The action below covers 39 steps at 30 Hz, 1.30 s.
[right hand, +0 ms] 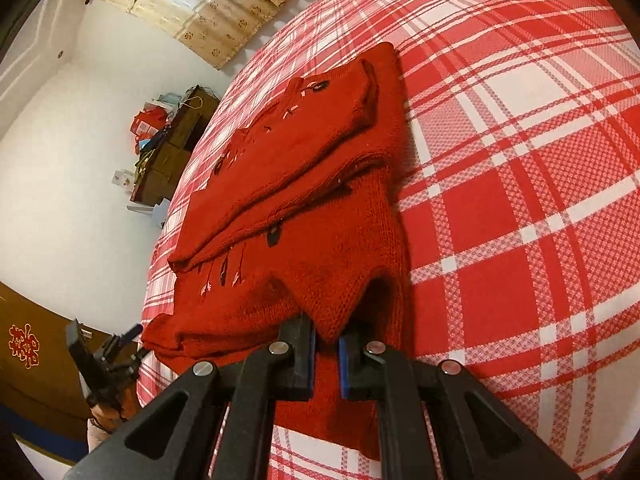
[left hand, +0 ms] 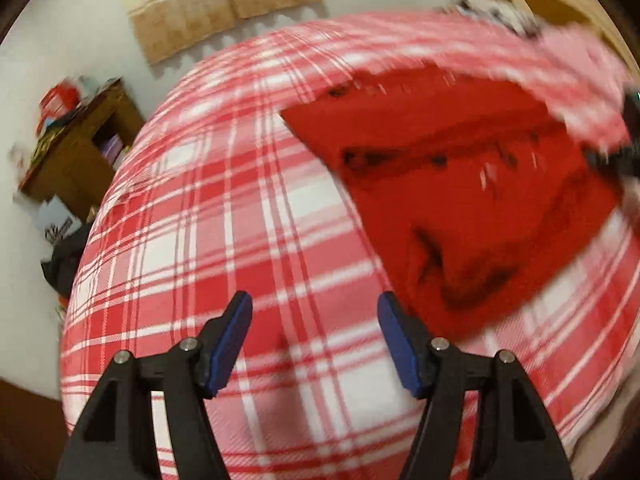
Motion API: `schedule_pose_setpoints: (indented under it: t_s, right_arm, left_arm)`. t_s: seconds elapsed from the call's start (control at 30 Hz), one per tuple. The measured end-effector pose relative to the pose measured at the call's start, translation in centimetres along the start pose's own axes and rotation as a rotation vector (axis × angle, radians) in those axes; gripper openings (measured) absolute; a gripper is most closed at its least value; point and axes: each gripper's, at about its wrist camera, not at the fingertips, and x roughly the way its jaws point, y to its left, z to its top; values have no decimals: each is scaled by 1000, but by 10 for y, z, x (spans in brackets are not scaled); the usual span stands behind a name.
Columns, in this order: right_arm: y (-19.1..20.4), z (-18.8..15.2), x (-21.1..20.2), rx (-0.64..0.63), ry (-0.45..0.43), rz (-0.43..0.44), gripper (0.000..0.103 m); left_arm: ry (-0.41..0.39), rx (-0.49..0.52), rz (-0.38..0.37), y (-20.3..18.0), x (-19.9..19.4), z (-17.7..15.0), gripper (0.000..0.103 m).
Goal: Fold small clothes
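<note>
- Jaws of the left gripper [left hand: 316, 344] stand well apart, with nothing between the blue pads [left hand: 230, 346]; only the checked bedcover [left hand: 224, 208] shows in the gap beneath them.
- From the left wrist view, the left gripper hovers over bare bedcover just beside the near corner of the red sweater [left hand: 472, 208], not touching it; the picture is blurred.
- Jaws of the right gripper [right hand: 326, 354] are pinched nearly together on a peak of knit at the near edge of the red sweater, and the cloth rises into a small tent where the pads clamp it.
- In the right wrist view, the sweater lies on the bed, partly folded: a sleeve [right hand: 280, 160] is laid across the body, and dark and pale stitched marks run along the front.
- Below the grip, a strip of the same red knit runs down between the right gripper's arms toward the bottom of the picture.
- At the lower left of the right wrist view, the left gripper shows small beyond the sweater's near left corner, held in a hand [right hand: 110, 412] and clear of the cloth.
- Beyond the bed stand a brown cabinet [right hand: 176, 152] piled with bags and boxes, a white wall, and a patterned curtain [right hand: 208, 12].
</note>
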Motion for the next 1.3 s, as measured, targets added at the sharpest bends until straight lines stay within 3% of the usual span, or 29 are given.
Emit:
schedule_pose_setpoints:
  t_s: [0.1, 0.23, 0.3, 0.4, 0.47, 0.57, 0.63, 0.7, 0.77, 0.87, 0.93, 1.07, 1.23, 1.3]
  right_arm:
    - [1, 0, -1, -5, 0, -6, 8]
    - [5, 2, 0, -12, 7, -24, 8]
    - [8, 3, 1, -14, 7, -32, 8]
    - [8, 4, 1, 1, 3, -22, 9]
    - [9, 3, -1, 3, -3, -5, 10]
    - [13, 2, -14, -13, -41, 56, 20]
    - [14, 4, -27, -13, -95, 101, 45]
    - [13, 7, -45, -6, -172, 143, 55]
    - [12, 11, -57, -1, -215, 142, 55]
    - [12, 12, -65, -32, -235, 68, 55]
    - [15, 9, -66, -77, -243, -17, 55]
    - [20, 8, -58, -178, -225, -171, 55]
    - [44, 13, -26, -376, -190, -303, 55]
    - [52, 16, -9, -444, -182, -358, 55]
  left_arm:
    - [-8, 73, -48, -15, 2, 0, 68]
    - [-87, 141, -114, -40, 6, 26, 72]
    - [-126, 153, -168, -50, 12, 44, 79]
    - [-116, 145, -205, -58, 31, 64, 80]
    - [-80, 105, -206, -58, 46, 71, 79]
    - [-25, -26, -308, -45, 63, 72, 56]
    - [-40, -136, -368, -31, 63, 67, 52]
    - [-47, -206, -399, -24, 64, 63, 49]
    - [-54, -247, -418, -21, 65, 60, 49]
    - [-58, -256, -406, -23, 65, 62, 49]
    - [-60, -251, -393, -25, 65, 63, 54]
    - [-75, -274, -392, -23, 67, 63, 54]
    - [-85, -302, -359, -21, 67, 60, 38]
    - [-76, -318, -358, -19, 67, 61, 38]
